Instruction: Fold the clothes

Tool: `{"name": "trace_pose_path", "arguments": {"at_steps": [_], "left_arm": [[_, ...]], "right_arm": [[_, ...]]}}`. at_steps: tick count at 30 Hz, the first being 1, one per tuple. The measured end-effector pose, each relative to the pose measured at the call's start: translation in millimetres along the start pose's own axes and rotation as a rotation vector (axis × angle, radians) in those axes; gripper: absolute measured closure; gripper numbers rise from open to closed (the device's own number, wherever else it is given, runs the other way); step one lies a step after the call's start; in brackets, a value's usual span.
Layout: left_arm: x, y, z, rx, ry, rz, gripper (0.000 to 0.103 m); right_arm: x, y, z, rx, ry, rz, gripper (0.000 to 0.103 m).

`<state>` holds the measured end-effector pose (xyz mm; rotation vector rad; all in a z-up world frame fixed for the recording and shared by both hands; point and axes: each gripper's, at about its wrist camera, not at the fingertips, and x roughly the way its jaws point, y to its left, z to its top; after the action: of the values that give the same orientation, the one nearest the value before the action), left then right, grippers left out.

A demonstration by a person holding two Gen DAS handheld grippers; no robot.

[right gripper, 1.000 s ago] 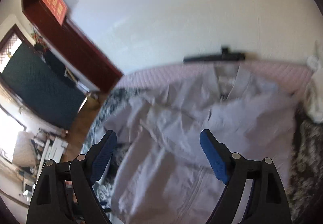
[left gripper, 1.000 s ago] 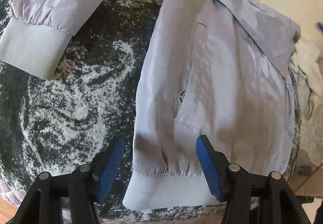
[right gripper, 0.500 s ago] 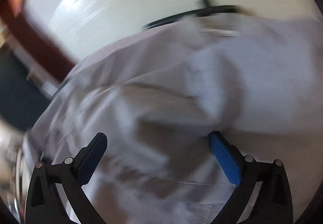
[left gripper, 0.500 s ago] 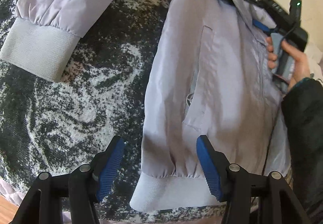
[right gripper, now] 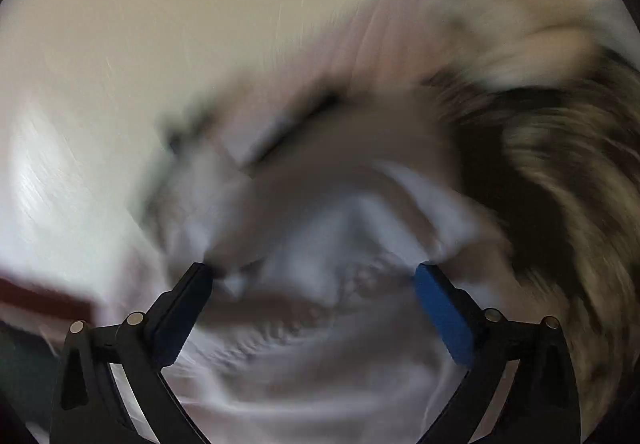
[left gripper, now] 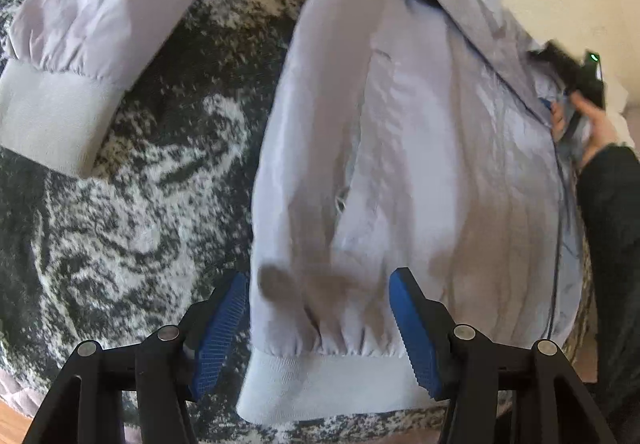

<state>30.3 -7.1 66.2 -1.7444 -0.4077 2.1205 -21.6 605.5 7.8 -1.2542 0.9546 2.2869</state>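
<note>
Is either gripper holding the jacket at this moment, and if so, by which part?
Neither. The left gripper is open around the jacket hem; the right gripper is open over blurred fabric.

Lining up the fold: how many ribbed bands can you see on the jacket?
2: a sleeve cuff at far left, and the waistband between the left gripper's open fingers. Others may be hidden.
</note>
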Motion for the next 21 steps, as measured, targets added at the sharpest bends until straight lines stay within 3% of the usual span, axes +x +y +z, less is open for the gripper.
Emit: {"name": "trace_pose_path", "arguments": {"at_steps": [1, 2, 3, 4, 5, 7, 10, 12, 16, 21], "left_arm": [[-3, 4, 2, -0.01, -0.011, 0.003, 0.039], [-7, 11, 5, -0.03, -0.028, 0.006, 0.037], [-12, 20, 8, -0.063, -0.045, 0.008, 0.033], [-18, 31, 12, -0.099, -0.063, 0.003, 0.03], [-24, 46, 15, -0.154, -0.082, -0.032, 0.029], [-36, 76, 21, -0.262, -0.121, -0.103, 0.029], [-48, 118, 26, -0.424, -0.165, -0.177, 0.023], [-47, 141, 30, -0.51, -0.155, -0.188, 0.023], [-40, 175, 40, -0.629, -0.112, -0.171, 0.023], [-24, 192, 52, -0.708, -0.077, -0.124, 0.023]], "right_arm": [[11, 15, 0, -0.15, 0.007, -0.083, 0.0], [8, 38, -4, -0.285, -0.045, -0.198, 0.002], [-5, 53, -10, -0.328, -0.118, -0.231, 0.009], [-18, 67, -16, -0.369, -0.192, -0.257, 0.009], [-42, 82, -29, -0.386, -0.283, -0.196, 0.009], [-78, 101, -54, -0.397, -0.348, -0.07, 0.005], [-125, 120, -108, -0.471, -0.277, 0.181, 0.003], [-152, 114, -144, -0.514, -0.254, 0.272, 0.003], [-187, 83, -216, -0.55, -0.19, 0.372, 0.003], [-198, 16, -245, -0.478, -0.154, 0.389, 0.003]]}}
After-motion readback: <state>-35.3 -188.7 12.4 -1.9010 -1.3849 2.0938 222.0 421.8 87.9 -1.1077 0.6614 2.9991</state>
